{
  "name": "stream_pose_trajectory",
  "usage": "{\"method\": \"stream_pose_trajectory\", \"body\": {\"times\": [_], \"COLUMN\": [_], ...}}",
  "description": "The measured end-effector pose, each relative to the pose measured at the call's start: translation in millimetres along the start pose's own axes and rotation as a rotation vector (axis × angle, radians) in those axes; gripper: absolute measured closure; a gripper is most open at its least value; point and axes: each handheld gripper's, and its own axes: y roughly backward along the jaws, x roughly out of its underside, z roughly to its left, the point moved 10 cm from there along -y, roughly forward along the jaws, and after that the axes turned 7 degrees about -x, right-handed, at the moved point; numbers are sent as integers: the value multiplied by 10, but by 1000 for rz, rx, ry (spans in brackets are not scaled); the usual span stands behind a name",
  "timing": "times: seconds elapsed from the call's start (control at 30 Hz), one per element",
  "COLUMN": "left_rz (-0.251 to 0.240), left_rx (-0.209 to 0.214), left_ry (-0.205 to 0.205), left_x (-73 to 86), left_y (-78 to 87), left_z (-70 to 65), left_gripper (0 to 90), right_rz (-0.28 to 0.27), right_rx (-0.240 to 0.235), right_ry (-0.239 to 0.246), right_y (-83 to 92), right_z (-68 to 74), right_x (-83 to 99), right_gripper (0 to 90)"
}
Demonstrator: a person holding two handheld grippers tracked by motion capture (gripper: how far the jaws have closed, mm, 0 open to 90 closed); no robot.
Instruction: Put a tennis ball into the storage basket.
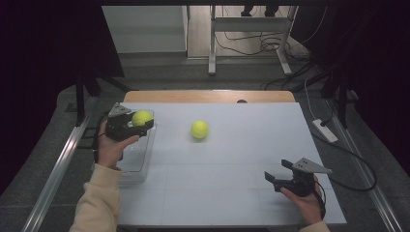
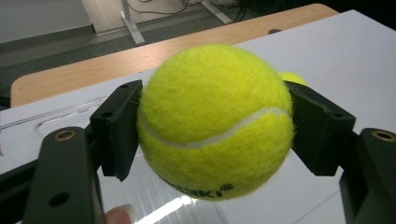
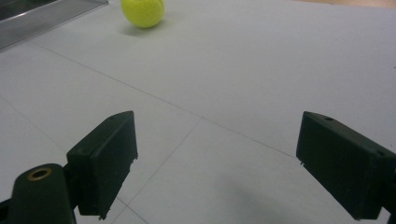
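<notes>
Holding one tennis ball (image 2: pixel 215 122) clamped in my left hand-held gripper (image 1: pixel 129 124) over the clear tray (image 1: pixel 138 164) at the bench's left edge, I judge that opening off-centre could bounce it out, my right hand-held gripper (image 1: pixel 279 172) gaping empty.

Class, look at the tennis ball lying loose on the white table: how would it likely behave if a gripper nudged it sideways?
The loose tennis ball is round and rests on the flat white table, so it would probably roll off. Its fuzzy felt should grip well; the left gripper holds a similar ball between its pads.
</notes>
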Motion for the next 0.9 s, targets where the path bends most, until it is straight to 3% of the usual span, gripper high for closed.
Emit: {"method": "stream_pose_trajectory", "body": {"times": [0.67,0.9], "left_rz": [57,76], "left_rx": [-98,-121], "left_ry": [50,49], "left_x": [79,69], "left_y": [-160,-174], "left_z": [444,556], "left_gripper": [270,270], "right_rz": [2,3], "right_rx": [-2,-2], "right_ry": [-1,-2], "right_y": [-6,-7], "right_z": [-3,-6], "right_x": [2,4], "right_gripper": [125,125]}}
